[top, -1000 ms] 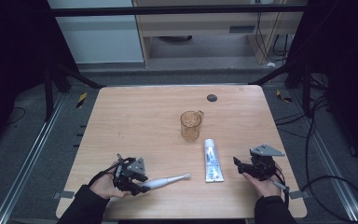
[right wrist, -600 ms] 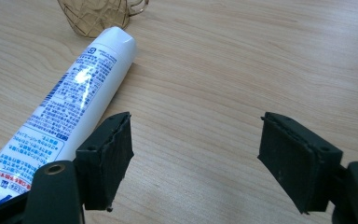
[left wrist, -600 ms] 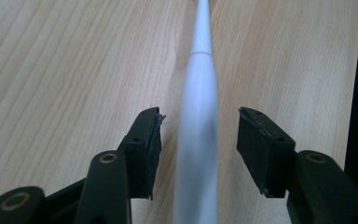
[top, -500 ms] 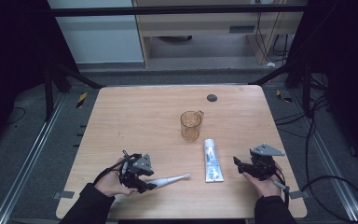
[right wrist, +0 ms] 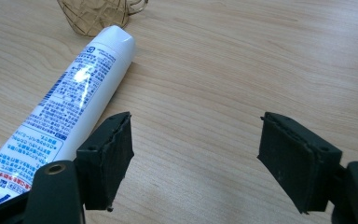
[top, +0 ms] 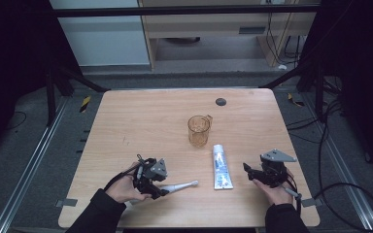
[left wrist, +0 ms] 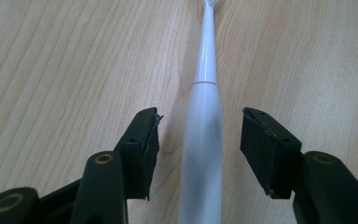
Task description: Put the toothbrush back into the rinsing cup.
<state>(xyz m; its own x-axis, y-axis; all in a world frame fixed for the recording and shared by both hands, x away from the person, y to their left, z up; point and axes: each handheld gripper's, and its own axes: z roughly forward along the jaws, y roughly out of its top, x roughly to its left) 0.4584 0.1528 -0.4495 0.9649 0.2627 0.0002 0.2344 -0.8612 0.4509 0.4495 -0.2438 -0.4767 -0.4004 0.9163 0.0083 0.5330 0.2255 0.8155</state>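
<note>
Left gripper [top: 161, 190] sits low at the near left of the worktop [top: 141, 121], and its jaws have just been opening: they stand wide apart now, one pad on each side of the toothbrush [top: 177, 186], neither one pressing on it. From the left gripper view you can see it plainly: the white toothbrush [left wrist: 204, 116] lies flat on the wood, handle running up between the jaws with a clear gap on both sides, its thin neck stretching away toward the top edge. The left gripper [left wrist: 199, 140] is straddling it, not holding it.

Over on the right, the right gripper [top: 250, 171] rests in the hand near the front right corner, jaws spread, nothing between them but bare wood. The right gripper view confirms it: the right gripper [right wrist: 193, 158] is wide open, with the toothpaste tube [right wrist: 65, 107] lying just beside its left-hand jaw, cap end pointing toward the cup [right wrist: 95, 14].

From above, the tube [top: 221, 166] lies lengthwise between the two hands, just right of the brush head. The amber cup [top: 198, 130] stands upright just beyond it, handle to the right. A small dark disc [top: 220, 101] sits near the far edge, well apart from everything else.
</note>
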